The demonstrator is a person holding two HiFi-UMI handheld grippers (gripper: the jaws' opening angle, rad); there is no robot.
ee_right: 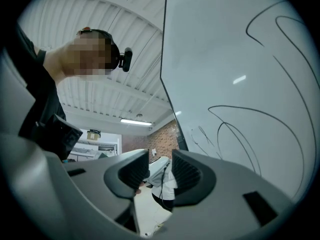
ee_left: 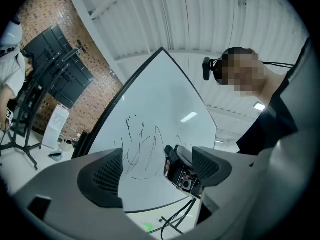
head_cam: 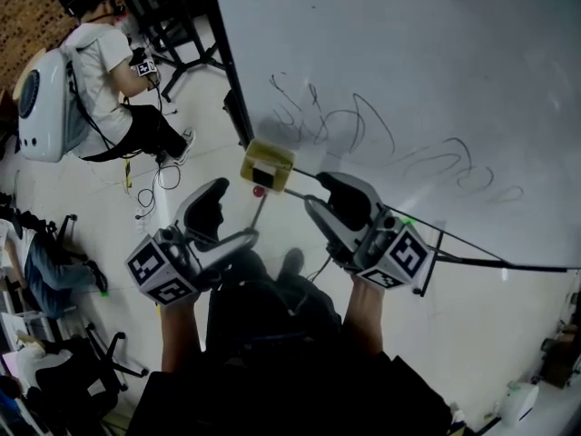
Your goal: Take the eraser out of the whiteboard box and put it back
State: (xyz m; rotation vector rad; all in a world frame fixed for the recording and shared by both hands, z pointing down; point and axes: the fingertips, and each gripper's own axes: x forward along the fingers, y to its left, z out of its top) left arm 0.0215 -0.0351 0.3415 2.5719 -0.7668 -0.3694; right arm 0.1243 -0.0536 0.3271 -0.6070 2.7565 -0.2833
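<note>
A yellowish whiteboard box [head_cam: 267,164] with a dark opening hangs at the lower left corner of the scribbled whiteboard [head_cam: 408,62]. I cannot make out the eraser in any view. My left gripper [head_cam: 227,225] is held below and left of the box, open, with only the whiteboard [ee_left: 160,109] and the other gripper showing through its wide gap [ee_left: 150,171]. My right gripper [head_cam: 331,204] hovers just right of the box, close to the board's lower edge. It is open [ee_right: 160,171] with a narrow gap and nothing between the pads.
A person in a white shirt [head_cam: 91,71] with a pale backpack sits at the upper left, and shows again through the right jaws [ee_right: 161,183]. Office chairs [head_cam: 54,271] stand at the left. Cables lie on the floor [head_cam: 154,184]. A dark screen on a stand [ee_left: 55,64] is at the left.
</note>
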